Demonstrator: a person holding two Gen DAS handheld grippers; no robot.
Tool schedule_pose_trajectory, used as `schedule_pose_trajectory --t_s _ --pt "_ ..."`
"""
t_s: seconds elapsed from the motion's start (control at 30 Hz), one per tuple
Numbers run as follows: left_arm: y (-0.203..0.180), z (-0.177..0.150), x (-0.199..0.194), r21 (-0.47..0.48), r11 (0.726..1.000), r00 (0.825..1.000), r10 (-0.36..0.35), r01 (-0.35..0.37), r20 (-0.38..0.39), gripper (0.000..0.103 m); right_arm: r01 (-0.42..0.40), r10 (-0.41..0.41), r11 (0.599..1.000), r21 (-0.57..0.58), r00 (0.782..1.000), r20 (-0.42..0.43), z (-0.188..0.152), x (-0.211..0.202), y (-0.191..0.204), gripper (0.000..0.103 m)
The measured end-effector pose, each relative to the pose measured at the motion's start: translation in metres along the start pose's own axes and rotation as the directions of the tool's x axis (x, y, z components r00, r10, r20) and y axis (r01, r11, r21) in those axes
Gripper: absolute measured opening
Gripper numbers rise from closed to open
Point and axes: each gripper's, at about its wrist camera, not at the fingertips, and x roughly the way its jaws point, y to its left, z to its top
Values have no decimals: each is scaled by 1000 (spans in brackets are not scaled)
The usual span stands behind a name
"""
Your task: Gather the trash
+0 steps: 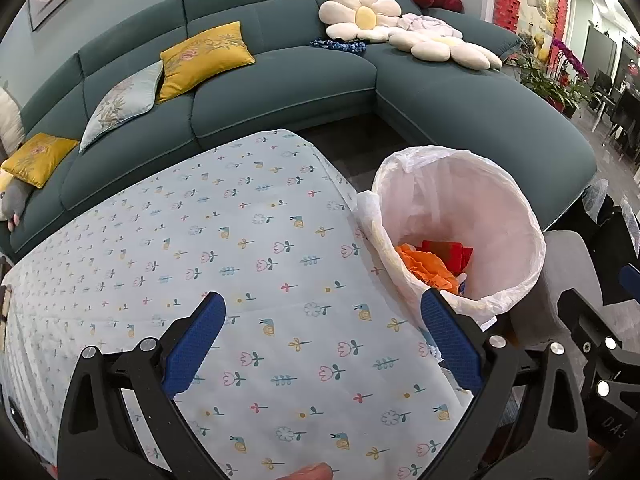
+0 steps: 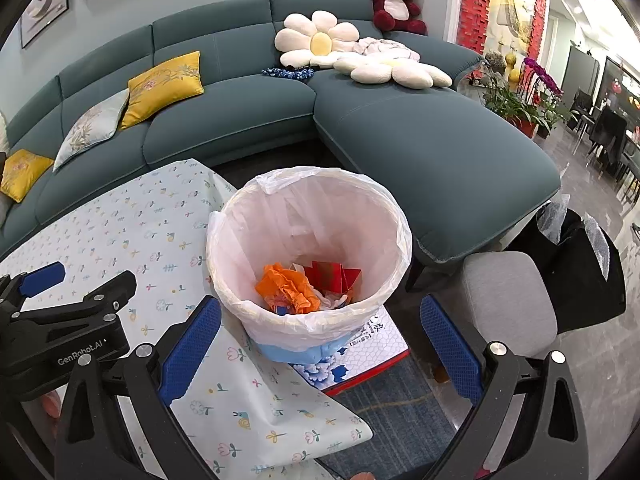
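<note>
A trash bin (image 2: 308,216) lined with a white plastic bag stands beside the table's right edge; it also shows in the left wrist view (image 1: 460,200). Inside lie crumpled orange paper (image 2: 286,286) and red paper (image 2: 332,276), also seen in the left wrist view as orange paper (image 1: 426,264). My right gripper (image 2: 320,348) is open and empty, hovering in front of the bin. My left gripper (image 1: 320,344) is open and empty above the flower-print tablecloth (image 1: 224,248), left of the bin. The left gripper's body shows at the left in the right wrist view (image 2: 60,328).
A teal sectional sofa (image 2: 248,112) with yellow and flower cushions curves behind the table. A grey stool (image 2: 508,292) and a black bag (image 2: 584,272) stand right of the bin. A printed box (image 2: 360,356) lies under the bin on a blue rug.
</note>
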Motion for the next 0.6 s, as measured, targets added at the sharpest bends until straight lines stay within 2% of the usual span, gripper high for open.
schedule_pose_trajectory --t_s 0.6 --pt "1 -1 1 -13 1000 1000 3 -3 -1 94 -6 6 1000 -6 1000 -5 -1 1 2 96"
